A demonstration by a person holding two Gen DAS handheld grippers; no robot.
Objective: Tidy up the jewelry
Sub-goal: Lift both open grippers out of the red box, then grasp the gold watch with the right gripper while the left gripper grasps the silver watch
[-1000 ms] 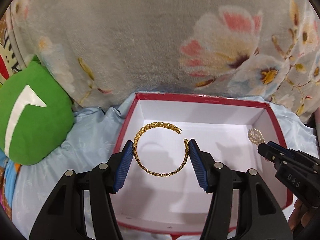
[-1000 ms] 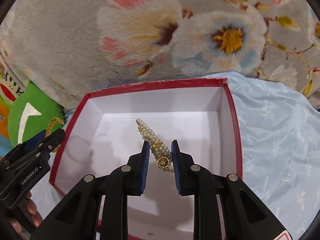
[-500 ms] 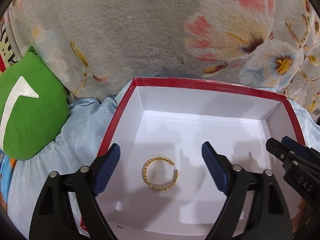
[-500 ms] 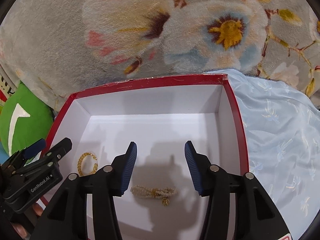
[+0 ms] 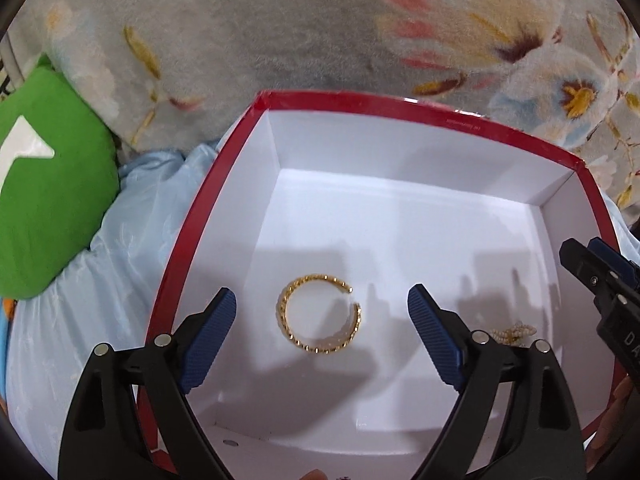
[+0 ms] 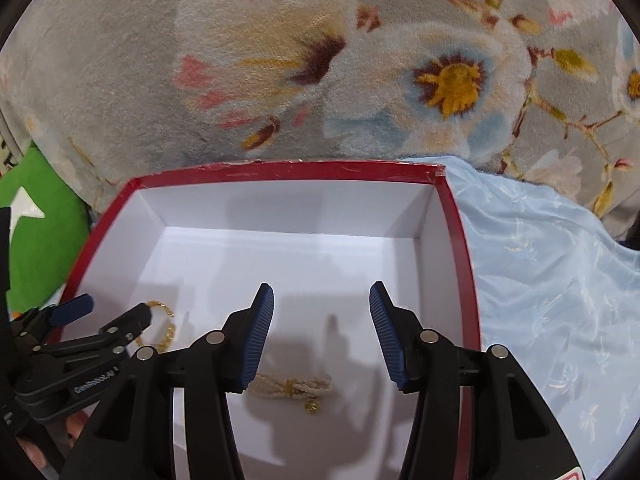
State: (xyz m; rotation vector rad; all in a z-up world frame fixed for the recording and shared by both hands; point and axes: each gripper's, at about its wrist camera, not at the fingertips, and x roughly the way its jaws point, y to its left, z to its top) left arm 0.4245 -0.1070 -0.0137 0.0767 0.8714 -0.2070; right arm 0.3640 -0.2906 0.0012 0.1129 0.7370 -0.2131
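Note:
A gold open bangle (image 5: 319,315) lies flat on the white floor of a red-rimmed box (image 5: 400,110). My left gripper (image 5: 322,314) hangs above it, open and empty. A pearl bracelet with a gold charm (image 6: 297,387) lies on the box floor (image 6: 256,170) to the right. My right gripper (image 6: 322,316) is above it, open and empty. The bangle (image 6: 164,326) shows partly behind the left gripper in the right wrist view. The pearls (image 5: 514,330) peek past the left gripper's right finger.
The box sits on a light blue satin cloth (image 6: 552,280). A grey floral plush blanket (image 5: 280,20) rises behind it. A green cushion (image 5: 44,184) lies to the left of the box.
Both grippers opened and let go. The bangle and the pearl bracelet dropped to the box floor. Both grippers have since widened and drawn slightly closer to the box.

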